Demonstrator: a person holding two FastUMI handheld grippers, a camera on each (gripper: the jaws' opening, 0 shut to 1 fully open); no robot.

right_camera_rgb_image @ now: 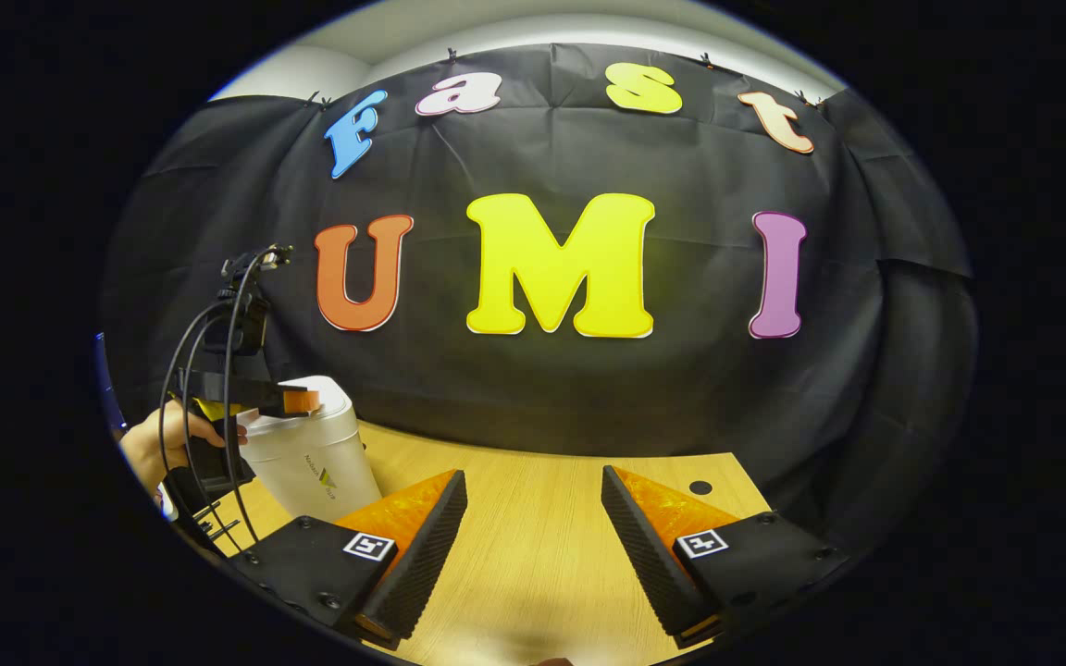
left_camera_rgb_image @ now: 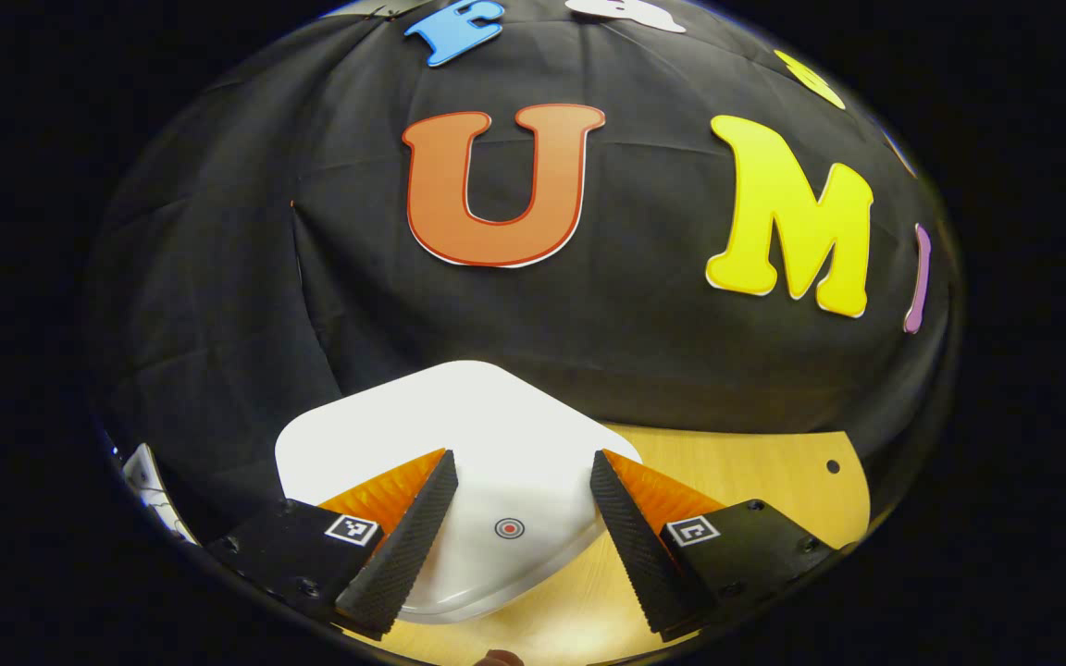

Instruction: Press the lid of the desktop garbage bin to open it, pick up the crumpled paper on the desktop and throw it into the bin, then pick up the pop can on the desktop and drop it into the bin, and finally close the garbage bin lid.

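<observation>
Pressing spot: a small ring mark (left_camera_rgb_image: 509, 528) sits near the lid's (left_camera_rgb_image: 496, 416) front edge, between the left gripper's 2 fingers. I judge it to be the place to push.
Left gripper: left gripper (left_camera_rgb_image: 522, 455) has its jaws spread wide, gripping nothing. It hangs just above the lid. In the right gripper view it reaches over the bin top from the left, held by a hand (right_camera_rgb_image: 158, 444).
Bin: bin (right_camera_rgb_image: 311, 467) stands upright on the table's (right_camera_rgb_image: 542, 573) left side, close to the wall. Its lid lies down flat.
Stage: a flat lid fits both a press to pop it open and a lid pushed down again at the end. The pictures do not settle which.
Doing it well: any press should go straight down on the ring with 1 fingertip or the heel of the jaws. A sideways push could slide or tip the light bin.
Right gripper: right gripper (right_camera_rgb_image: 533, 474) is spread open and empty, over bare wood well right of the bin.
Writing: a small logo (right_camera_rgb_image: 322, 474) on the bin's side is too small to read. Square coded tags (left_camera_rgb_image: 352, 529) sit on the fingers.
</observation>
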